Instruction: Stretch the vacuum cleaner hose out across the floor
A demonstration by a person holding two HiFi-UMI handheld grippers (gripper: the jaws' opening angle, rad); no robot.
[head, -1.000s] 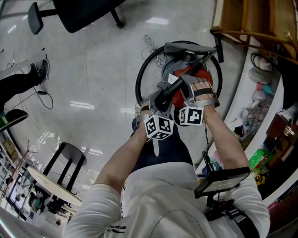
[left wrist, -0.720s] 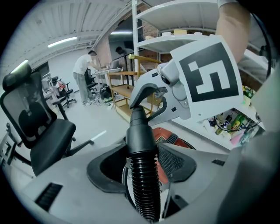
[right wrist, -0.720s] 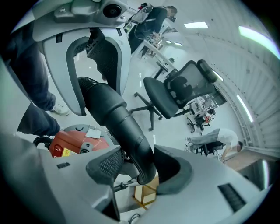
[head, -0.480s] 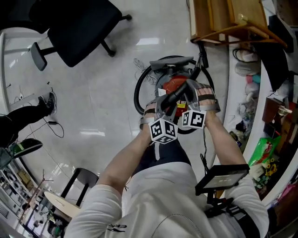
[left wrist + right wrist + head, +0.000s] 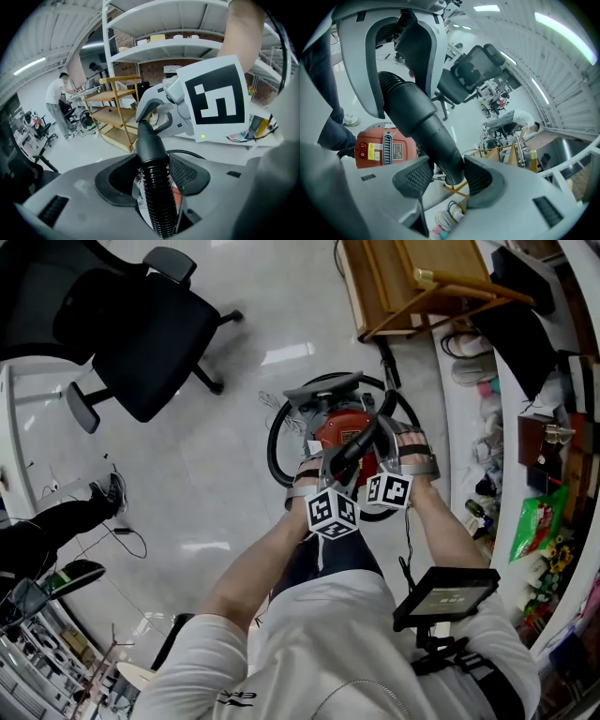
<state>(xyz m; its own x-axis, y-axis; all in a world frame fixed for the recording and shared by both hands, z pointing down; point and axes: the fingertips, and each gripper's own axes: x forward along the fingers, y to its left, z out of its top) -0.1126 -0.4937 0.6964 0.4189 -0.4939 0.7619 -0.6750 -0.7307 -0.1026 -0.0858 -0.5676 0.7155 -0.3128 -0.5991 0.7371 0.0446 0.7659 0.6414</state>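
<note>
Above the red vacuum cleaner (image 5: 336, 432), left tongs (image 5: 152, 180) clamp the ribbed hose (image 5: 155, 208). Right tongs (image 5: 447, 173), jaws just closing, pinch only its smooth cuff (image 5: 426, 126) tip, which may slip free under pull.

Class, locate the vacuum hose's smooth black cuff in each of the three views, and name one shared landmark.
Head view: cuff just right of centre, upper half.
Left gripper view: centre, topping the ribbed hose.
Right gripper view: diagonal through centre.
Shared landmark: wooden rack.

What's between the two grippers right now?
The hose's smooth black cuff, in both gripper views; the right gripper's jaws have just been closing around it.
</note>
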